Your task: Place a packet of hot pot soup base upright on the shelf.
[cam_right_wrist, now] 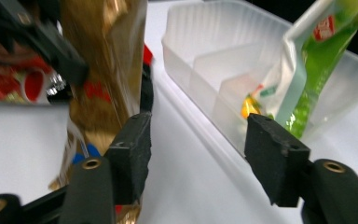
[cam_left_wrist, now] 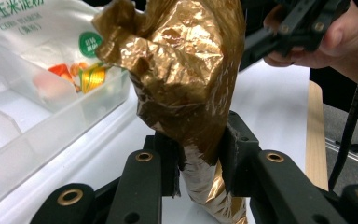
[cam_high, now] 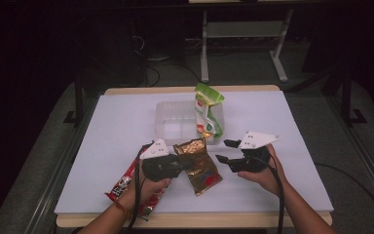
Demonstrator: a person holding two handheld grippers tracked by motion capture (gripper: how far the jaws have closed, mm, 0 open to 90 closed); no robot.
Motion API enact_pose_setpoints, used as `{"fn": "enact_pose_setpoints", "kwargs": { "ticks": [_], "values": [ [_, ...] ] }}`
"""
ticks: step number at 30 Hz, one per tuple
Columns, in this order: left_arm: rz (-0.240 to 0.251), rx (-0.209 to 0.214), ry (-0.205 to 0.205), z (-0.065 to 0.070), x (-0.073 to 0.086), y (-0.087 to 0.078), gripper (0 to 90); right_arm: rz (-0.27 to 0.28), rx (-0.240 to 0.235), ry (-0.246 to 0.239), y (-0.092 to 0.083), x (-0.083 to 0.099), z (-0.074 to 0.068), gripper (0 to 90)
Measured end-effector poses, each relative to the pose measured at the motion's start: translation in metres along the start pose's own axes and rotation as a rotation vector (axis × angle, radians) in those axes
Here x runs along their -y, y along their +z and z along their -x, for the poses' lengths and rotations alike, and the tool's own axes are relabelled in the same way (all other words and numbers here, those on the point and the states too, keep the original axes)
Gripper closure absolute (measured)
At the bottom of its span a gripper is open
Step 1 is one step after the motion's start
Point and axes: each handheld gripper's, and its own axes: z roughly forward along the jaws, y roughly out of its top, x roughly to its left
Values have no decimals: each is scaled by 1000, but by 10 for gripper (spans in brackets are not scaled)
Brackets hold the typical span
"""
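High view: the left gripper and the right gripper face each other over the near half of the white desk. Between them lies the gold foil packet, with its crumpled upper end toward the left gripper.

Left gripper view: the jaws are nearly closed and pinch the gold foil packet at a narrow, twisted section; both pads press on the foil. The wrinkled upper part of the packet rises above the jaws.

Right gripper view: the jaws stand apart, well open, with bare desk surface between them. The gold foil packet is just beside one pad; contact cannot be determined. The right gripper holds nothing.

Other items, high view: a clear plastic tray with inner dividers sits at the middle of the desk, just beyond the grippers. A green and white pouch stands tilted in its right end. A red snack packet lies on the desk under the left hand, near the front edge.
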Motion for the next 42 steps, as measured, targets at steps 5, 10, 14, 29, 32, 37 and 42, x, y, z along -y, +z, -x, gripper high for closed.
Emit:
{"fn": "enact_pose_setpoints", "kwargs": {
  "ticks": [5, 10, 14, 29, 32, 37, 42],
  "values": [
    [25, 2, -10, 1, -3, -2, 713, -55, 22, 15, 1, 5, 1, 340],
    [58, 0, -33, -2, -8, -7, 716, -94, 49, 39, -10, 23, 3, 276],
    [89, -21, -38, -3, -14, -13, 716, -83, 95, 72, -19, 38, 7, 244],
    [151, -122, -34, -20, -28, -29, 717, -49, 192, 76, -29, 66, 14, 225],
    [166, -143, -29, -23, -33, -32, 718, -45, 197, 68, -26, 66, 12, 221],
    [180, -181, -34, -29, -42, -37, 718, -27, 208, 63, -26, 66, 10, 222],
    [183, -240, -51, -37, -51, -42, 718, -34, 223, 66, -28, 66, 9, 222]
  ]
}}
